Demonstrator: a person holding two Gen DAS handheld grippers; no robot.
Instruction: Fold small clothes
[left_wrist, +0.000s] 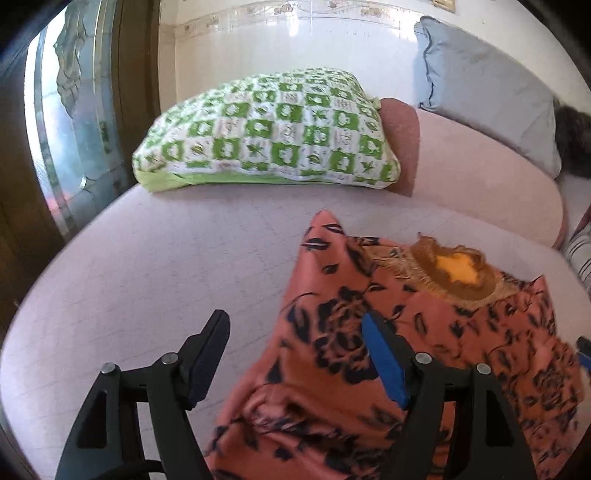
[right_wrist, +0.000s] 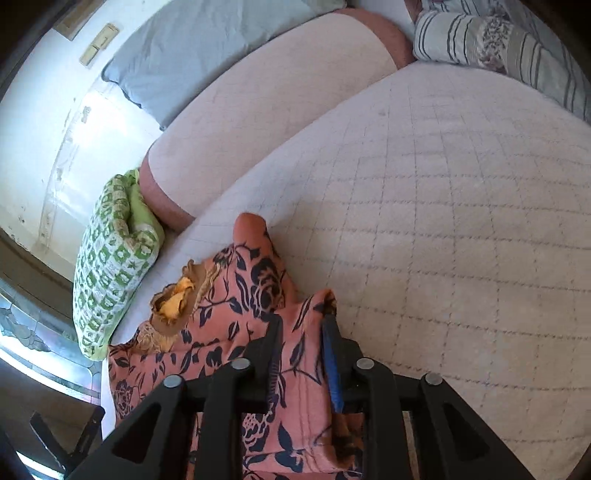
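Closest in: right gripper (right_wrist: 301, 345) pinched down on a raised fold of the floral garment (right_wrist: 236, 332), cloth bunched up between the fingers and lifted a bit. Left gripper (left_wrist: 295, 354) spread wide, nothing held, one finger over bare mattress (left_wrist: 166, 258) just left of the garment, the other over the fabric itself. Couldn't tell if that one was touching the cloth or just hovering.

Garment itself: salmon-orange with dark navy roses, sprawled crumpled on the quilted mattress, one corner poking up in a peak at the far edge. Brownish lacy neckline (left_wrist: 454, 277) with a yellow lining showing, on the far side of the garment from both grippers. Not folded yet by the look of it, more like being straightened out.

Beyond the garment: green-and-white checked pillow (left_wrist: 266, 129) farther back and to the left, pink bolster (left_wrist: 480, 162) past the garment's far edge, blue-grey pillow (left_wrist: 487, 85) behind the bolster against the wall. Striped bedding (right_wrist: 517, 48) well off to the right of the garment.

Stuff that could go sideways, guessing here: slippery-looking thin fabric, so only one layer caught on the right and the rest sliding out on any pull. Left side ungripped, so a one-handed tug probably just dragging the whole thing across the mattress instead of flattening it. Neckline lace maybe snagging on a finger too.

Brands or writing: none readable anywhere, no tag spotted on the garment.
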